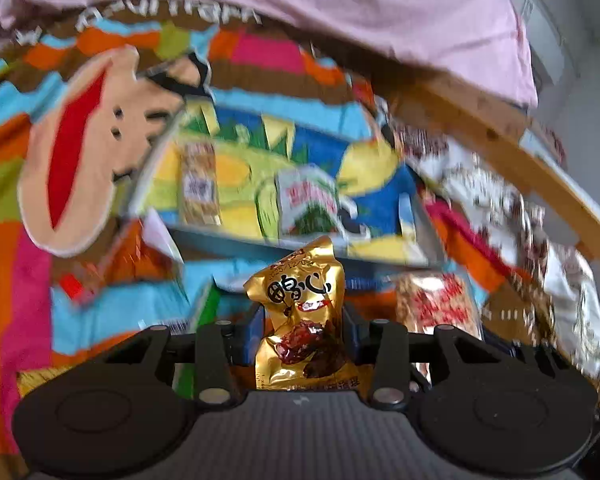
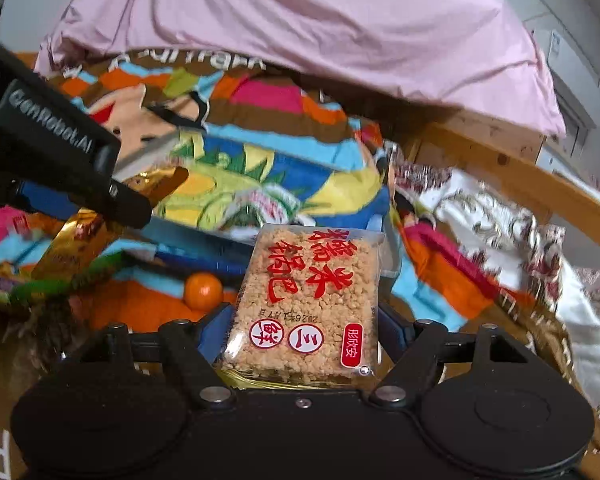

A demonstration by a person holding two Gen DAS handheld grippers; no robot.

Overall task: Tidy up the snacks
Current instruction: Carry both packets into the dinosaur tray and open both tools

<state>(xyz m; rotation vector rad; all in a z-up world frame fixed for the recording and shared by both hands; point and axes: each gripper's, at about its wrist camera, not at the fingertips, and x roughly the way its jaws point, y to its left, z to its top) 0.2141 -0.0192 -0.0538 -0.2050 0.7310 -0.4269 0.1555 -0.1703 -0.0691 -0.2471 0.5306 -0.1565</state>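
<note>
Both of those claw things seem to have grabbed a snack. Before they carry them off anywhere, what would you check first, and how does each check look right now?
1. Left gripper clamped on the gold snack packet: ok, both pads press its sides.
2. Right gripper clamped on the rice cracker pack: ok, it sits squarely between the fingers.
3. Both packs lifted off the bedspread: cannot tell.
4. Corn-print box open and free to receive: cannot tell, the view is blurred.
5. Grippers apart: ok, in the right wrist view the left gripper is well off to the left.
6. Orange out of the way: ok, it lies beside the cracker pack, untouched.
</note>
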